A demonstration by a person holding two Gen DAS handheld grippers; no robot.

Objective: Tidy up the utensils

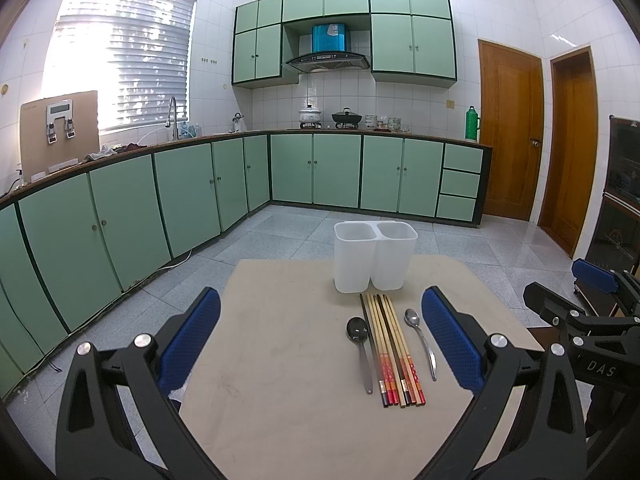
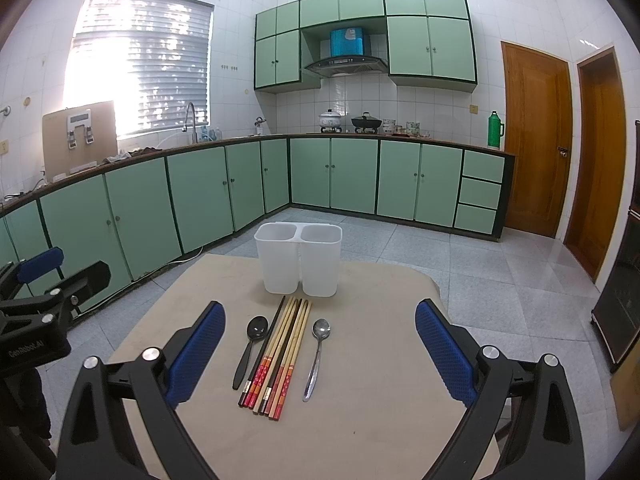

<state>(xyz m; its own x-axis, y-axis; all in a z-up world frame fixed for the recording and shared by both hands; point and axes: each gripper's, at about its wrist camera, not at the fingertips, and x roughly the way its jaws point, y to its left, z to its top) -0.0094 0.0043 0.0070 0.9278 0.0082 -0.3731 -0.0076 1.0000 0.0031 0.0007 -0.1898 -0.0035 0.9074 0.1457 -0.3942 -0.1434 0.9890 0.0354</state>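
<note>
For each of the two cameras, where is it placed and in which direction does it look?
Left wrist view: on the left gripper, facing the white holder and kitchen counter; own open fingers show, right gripper at the right edge.
Right wrist view: on the right gripper, facing likewise; left gripper at the left edge.
Shared: holder, chopsticks, two spoons, table.
</note>
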